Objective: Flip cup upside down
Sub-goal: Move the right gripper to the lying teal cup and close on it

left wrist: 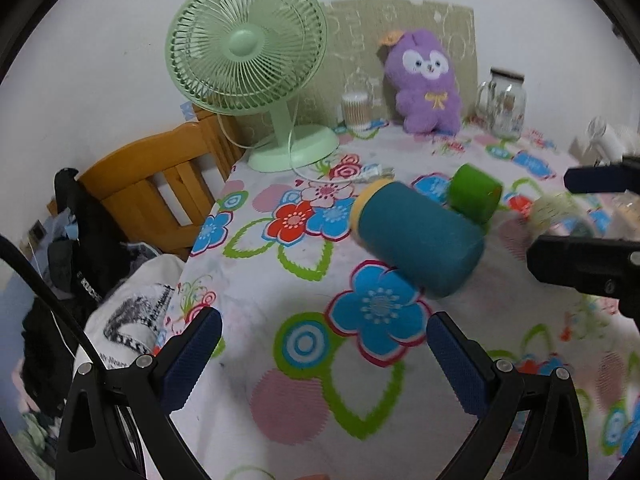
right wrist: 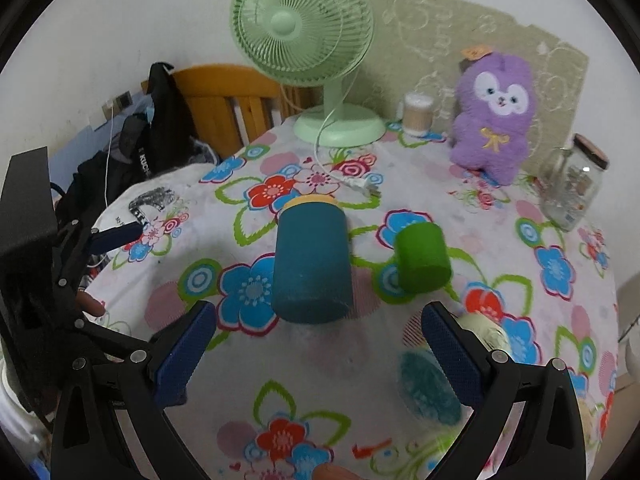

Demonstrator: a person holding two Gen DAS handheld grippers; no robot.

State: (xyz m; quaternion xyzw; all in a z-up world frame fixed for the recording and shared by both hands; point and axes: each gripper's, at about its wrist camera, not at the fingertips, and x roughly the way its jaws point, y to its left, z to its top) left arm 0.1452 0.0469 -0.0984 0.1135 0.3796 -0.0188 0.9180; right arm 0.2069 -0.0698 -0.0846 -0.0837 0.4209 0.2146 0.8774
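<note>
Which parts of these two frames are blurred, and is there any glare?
Left wrist view: the teal cup and green cup are motion-smeared, the far right edge too; no glare. Right wrist view: sharper, with a small highlight on the glass jar; fisheye bending in both.

Cups: we count two lying on their sides ahead of our right gripper (right wrist: 319, 354), one teal cup (right wrist: 313, 261) and one green cup (right wrist: 422, 260) just to its right.
Grippers: we see two, our left gripper (left wrist: 324, 360) as well, both with fingers spread and nothing between them.
Fans: one green fan (right wrist: 316, 56), far ahead of both grippers.
Plush toys: one purple plush toy (right wrist: 494, 116), ahead to the right.
Glass jars: one glass jar (right wrist: 574, 184), far right.
Cotton swab tubs: one cotton swab tub (right wrist: 417, 114), between fan and toy.
Chairs: one wooden chair (left wrist: 160, 188), ahead left.
</note>
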